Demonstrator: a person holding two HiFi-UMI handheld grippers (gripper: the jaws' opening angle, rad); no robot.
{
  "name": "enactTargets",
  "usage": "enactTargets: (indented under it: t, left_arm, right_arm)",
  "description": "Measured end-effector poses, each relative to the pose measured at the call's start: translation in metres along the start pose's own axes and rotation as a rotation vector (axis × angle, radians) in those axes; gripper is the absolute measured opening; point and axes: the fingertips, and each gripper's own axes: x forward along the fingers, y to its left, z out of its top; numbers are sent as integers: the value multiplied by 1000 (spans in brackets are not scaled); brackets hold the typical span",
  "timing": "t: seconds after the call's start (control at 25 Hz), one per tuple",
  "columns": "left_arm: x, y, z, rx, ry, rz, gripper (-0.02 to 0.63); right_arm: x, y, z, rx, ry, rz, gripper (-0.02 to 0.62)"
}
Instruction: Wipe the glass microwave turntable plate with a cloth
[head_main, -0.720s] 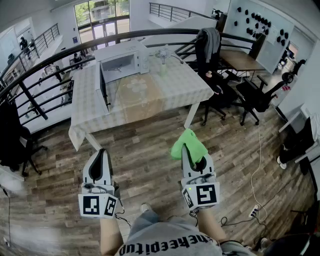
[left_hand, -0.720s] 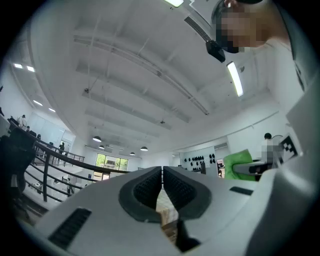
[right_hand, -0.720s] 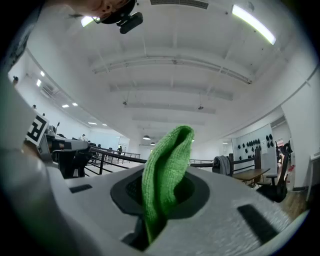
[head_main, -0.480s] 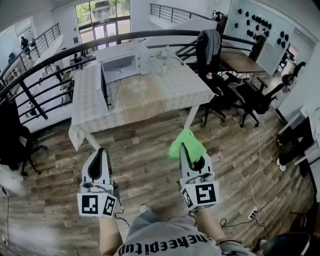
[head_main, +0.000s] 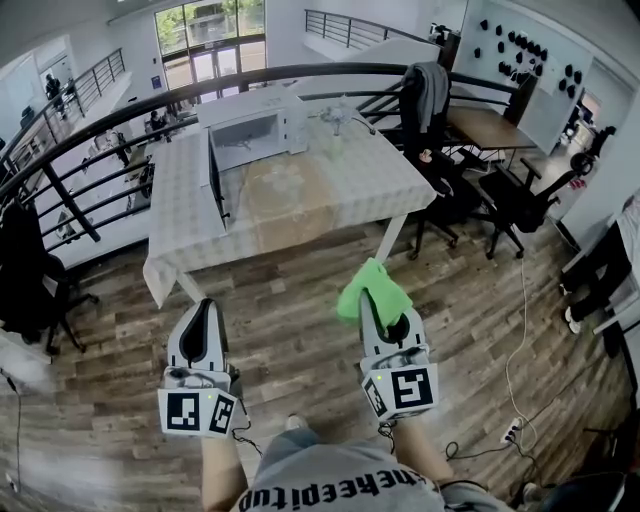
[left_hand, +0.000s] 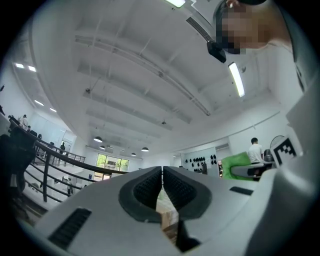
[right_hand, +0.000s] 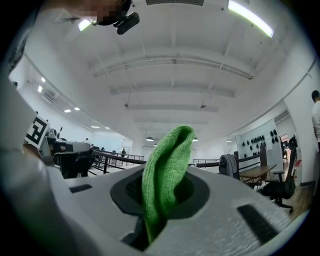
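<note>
Head view: both grippers over the wood floor (head_main: 300, 320), well short of the table (head_main: 370, 185).
Right gripper (head_main: 374, 303) jaws clamp the green cloth (head_main: 372, 283); left gripper (head_main: 204, 308) jaws pressed together, empty. Microwave (head_main: 255, 125) sits on the table.

Bright green for the cloth (head_main: 373, 285). Pale grey with black-and-white square markers for the left hand-held gripper (head_main: 205, 310) and right hand-held gripper (head_main: 378, 305). White for the microwave (head_main: 250, 125). Pale checks with a tan middle strip over the bench (head_main: 190, 200). Brown planks across the floor (head_main: 300, 325). Black for the railing (head_main: 120, 120).
</note>
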Motion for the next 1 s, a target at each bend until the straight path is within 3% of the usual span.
enactTargets:
  t: [0.56,1.0]
  left_arm:
    - [24,54,-11,5,-19,-13,11]
    - [87,68,-45,-5,7,-26,12]
  right_arm:
    - [50,31,-15,13,-3,5,51]
    - [115,4,-43,21,25,2,51]
